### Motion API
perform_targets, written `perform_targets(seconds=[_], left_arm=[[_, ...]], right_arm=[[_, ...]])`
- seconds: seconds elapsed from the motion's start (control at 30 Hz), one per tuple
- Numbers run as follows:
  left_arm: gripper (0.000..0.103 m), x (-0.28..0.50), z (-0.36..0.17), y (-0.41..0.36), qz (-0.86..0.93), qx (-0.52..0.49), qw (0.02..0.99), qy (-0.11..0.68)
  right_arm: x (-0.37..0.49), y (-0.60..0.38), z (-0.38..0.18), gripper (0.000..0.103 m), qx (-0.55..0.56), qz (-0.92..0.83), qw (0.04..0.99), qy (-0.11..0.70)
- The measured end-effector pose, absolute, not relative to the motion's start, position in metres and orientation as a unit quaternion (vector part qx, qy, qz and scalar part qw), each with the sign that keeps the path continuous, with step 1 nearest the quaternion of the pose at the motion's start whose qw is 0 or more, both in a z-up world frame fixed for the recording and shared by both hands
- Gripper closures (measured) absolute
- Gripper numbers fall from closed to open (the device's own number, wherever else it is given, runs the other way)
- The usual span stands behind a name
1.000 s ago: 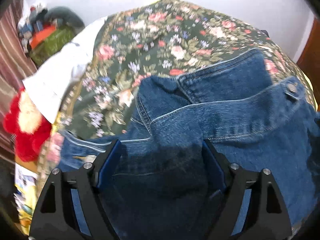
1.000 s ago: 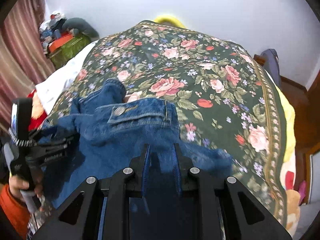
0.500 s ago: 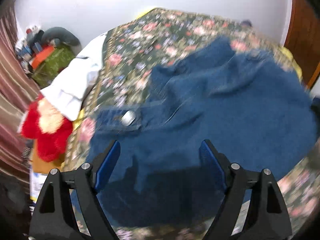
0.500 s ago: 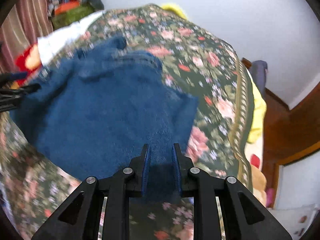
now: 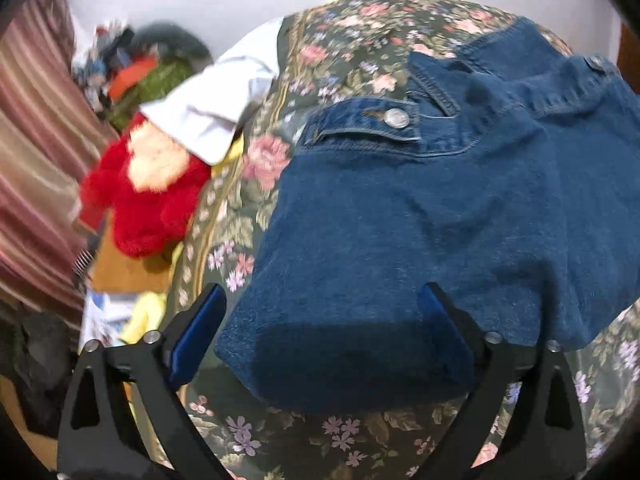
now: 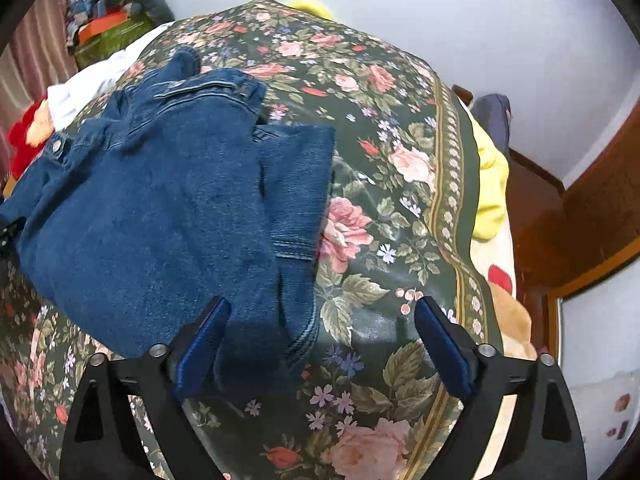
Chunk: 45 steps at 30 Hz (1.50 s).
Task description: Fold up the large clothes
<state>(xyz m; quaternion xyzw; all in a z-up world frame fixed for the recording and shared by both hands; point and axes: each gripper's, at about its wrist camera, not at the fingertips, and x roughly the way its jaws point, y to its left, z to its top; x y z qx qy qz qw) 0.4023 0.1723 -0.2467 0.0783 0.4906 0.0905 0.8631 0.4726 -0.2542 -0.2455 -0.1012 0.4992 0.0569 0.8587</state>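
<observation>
Blue denim garment lies folded on the floral bedspread.

R gripper: jaws opening, denim garment edge lies by the L finger; bare floral bedspread toward R finger and ahead, free. L gripper: jaws opening, denim fills the gap and beyond. Outside its L finger: red plush toy, white cloth block bed edge.

Blue denim garment (metal-buttoned) folded on floral bedspread
</observation>
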Motion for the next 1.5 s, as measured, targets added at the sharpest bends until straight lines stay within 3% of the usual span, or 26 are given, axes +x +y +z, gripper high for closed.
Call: perform_targets(seconds=[0.13,0.3,0.6,0.83,1.03,1.33,1.5], left_arm=[[0.004,0.399,-0.246,0.185,0.090,0.008,0.860,0.502],[0.004,0.382,-0.225,0.184,0.115,0.011,0.870,0.479],[0.004,0.348,-0.179,0.182,0.102,-0.052,0.906,0.408],[0.004,0.333,-0.203,0.166,0.078,-0.154,0.893,0.416],[0.004,0.337,-0.246,0.162,0.072,-0.239,0.859,0.447],[0.008,0.362,-0.294,0.174,0.028,-0.412,0.788,0.457],[0.011,0.386,-0.309,0.173,0.013,-0.455,0.768,0.450]], right_arm=[[0.476,-0.258,-0.248,0.007,-0.066,0.052,0.855,0.512],[0.468,-0.257,-0.229,0.007,-0.051,0.057,0.858,0.508],[0.437,-0.224,-0.168,0.007,-0.069,0.105,0.888,0.441],[0.428,-0.173,-0.147,0.007,-0.061,0.162,0.895,0.412],[0.433,-0.124,-0.174,0.007,-0.089,0.186,0.879,0.430],[0.461,-0.076,-0.258,0.007,-0.163,0.178,0.833,0.498],[0.462,-0.071,-0.275,0.000,-0.183,0.183,0.833,0.489]])
